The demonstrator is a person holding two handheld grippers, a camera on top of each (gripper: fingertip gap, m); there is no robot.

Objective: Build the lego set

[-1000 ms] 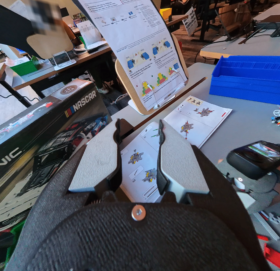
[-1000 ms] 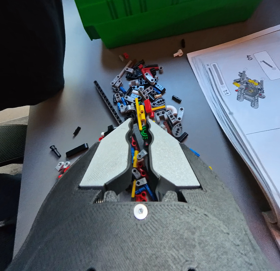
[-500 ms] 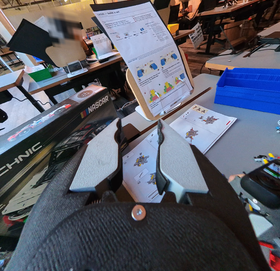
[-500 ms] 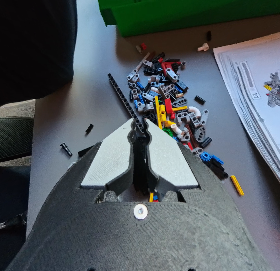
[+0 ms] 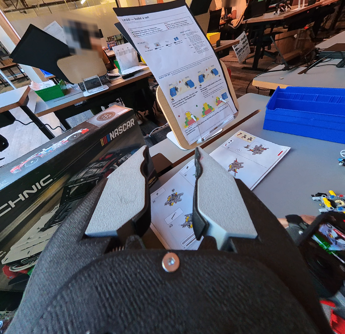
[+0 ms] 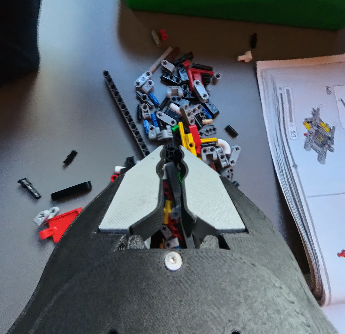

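Black toothed wheel (image 6: 170,154), small and round, sits right at the tips of the right gripper (image 6: 171,150), whose jaws stand narrow with both pads against the wheel's sides. It is over the near end of a pile of small building pieces (image 6: 186,110) spread on the grey desk (image 6: 74,100). The picture is a little blurred there, so I cannot tell whether the wheel is clear of the pieces beneath it. A long black beam with holes (image 6: 125,113) lies along the left side of the pile. Beyond that, toward the desk's left edge, are a black pin (image 6: 29,187), a short black bar (image 6: 71,190) and a flat red piece (image 6: 59,226). A green bin (image 6: 224,5) stands at the far side of the pile, and the thick instruction booklet (image 6: 308,156) lies open just to its right. The left gripper (image 5: 170,149) hangs above that booklet with its jaws wide and nothing between them. A large black set box (image 5: 65,156) is just beside it on the left. A printed sheet on a wooden stand (image 5: 177,72) is at the desk's far edge, and a blue tray (image 5: 308,110) sits toward the far right corner. A partly built model (image 5: 330,201) rests near the right edge, well apart from both sets of fingers.
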